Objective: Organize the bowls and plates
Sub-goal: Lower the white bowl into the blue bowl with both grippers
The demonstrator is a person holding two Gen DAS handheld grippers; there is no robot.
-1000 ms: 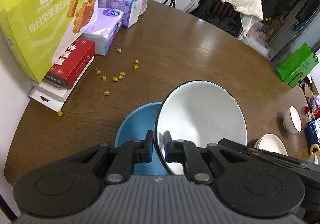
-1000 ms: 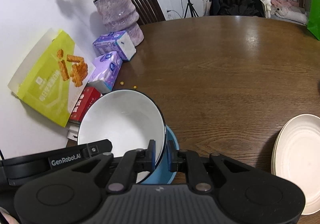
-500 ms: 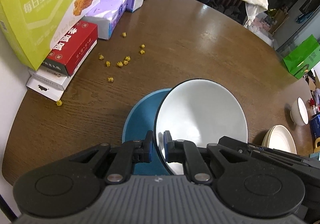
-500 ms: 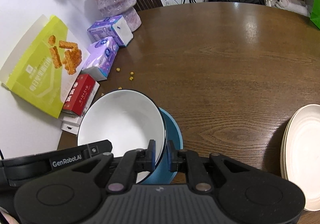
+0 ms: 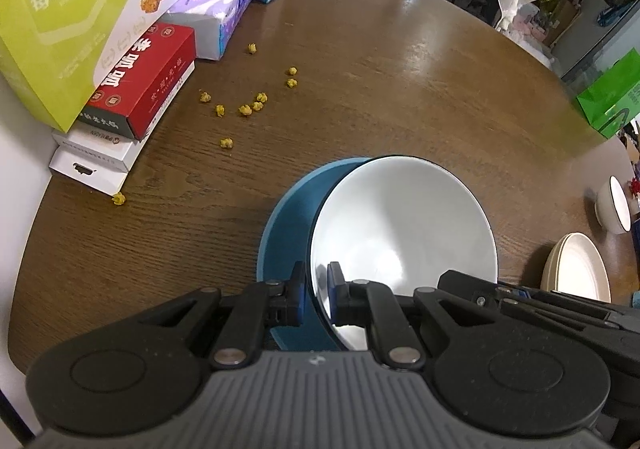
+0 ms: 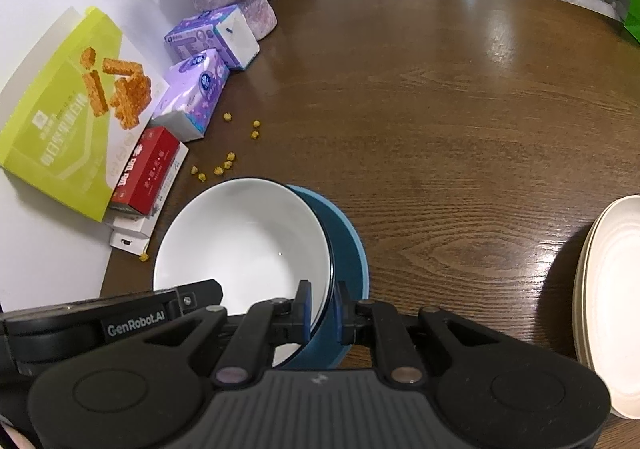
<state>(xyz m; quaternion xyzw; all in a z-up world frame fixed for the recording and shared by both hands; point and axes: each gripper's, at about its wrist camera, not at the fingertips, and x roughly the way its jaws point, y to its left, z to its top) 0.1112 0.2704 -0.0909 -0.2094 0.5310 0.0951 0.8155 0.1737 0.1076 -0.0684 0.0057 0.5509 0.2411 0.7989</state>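
The left gripper [image 5: 314, 291] and right gripper [image 6: 322, 309] each pinch the rim of the white bowl [image 5: 404, 229], over the blue bowl [image 5: 288, 221] near the table's [image 5: 380, 89] wall-side edge.

Sitting on the table: two nested bowls [image 5: 404, 225] (white in blue [image 5: 288, 217]), one small bowl [image 5: 614, 207], one plate stack [image 5: 578, 269].

Glossy glazed white bowl [image 5: 404, 233], smooth blue plate [image 5: 288, 225], polished grained wooden table [image 5: 360, 89], printed cardboard boxes [image 5: 148, 81], matt black plastic gripper fingers [image 5: 294, 295].
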